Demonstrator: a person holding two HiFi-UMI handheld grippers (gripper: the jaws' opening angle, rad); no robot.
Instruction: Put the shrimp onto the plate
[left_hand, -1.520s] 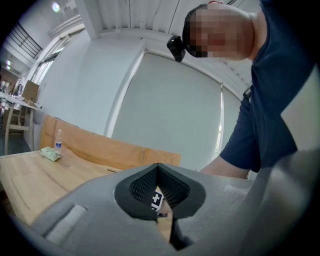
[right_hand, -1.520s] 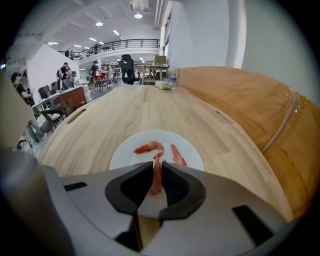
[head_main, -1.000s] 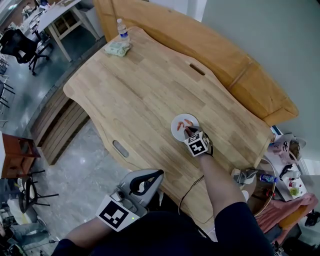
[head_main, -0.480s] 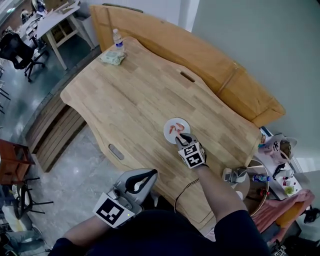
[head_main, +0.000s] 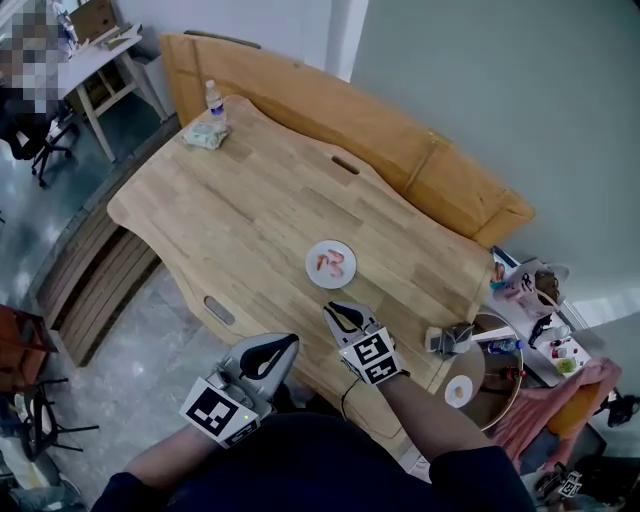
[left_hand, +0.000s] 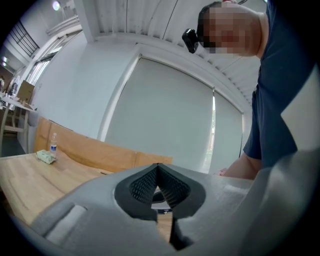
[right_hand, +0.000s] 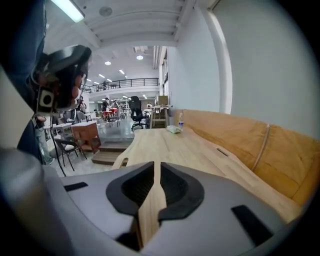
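A small white plate (head_main: 331, 278) sits on the wooden table (head_main: 250, 200), and two orange-pink shrimp (head_main: 324, 262) lie on it. My right gripper (head_main: 340, 313) hovers over the table's near edge, a short way on the near side of the plate. Its jaws are shut with nothing between them; the right gripper view shows only bare table wood past its tips (right_hand: 156, 167). My left gripper (head_main: 284, 344) is held off the table's near edge, close to the body. It is shut and empty too, and its pads meet at the tip (left_hand: 158, 167).
At the table's far left corner stand a water bottle (head_main: 212, 97) and a green packet (head_main: 206, 135). An orange-brown bench (head_main: 420, 160) runs along the far side. A small round stand (head_main: 492, 368) with clutter is to the right. Chairs and desks fill the floor at left.
My right gripper has drawn back from the plate toward the near table edge, leaving the shrimp lying on the plate. The left gripper has stayed by the body.
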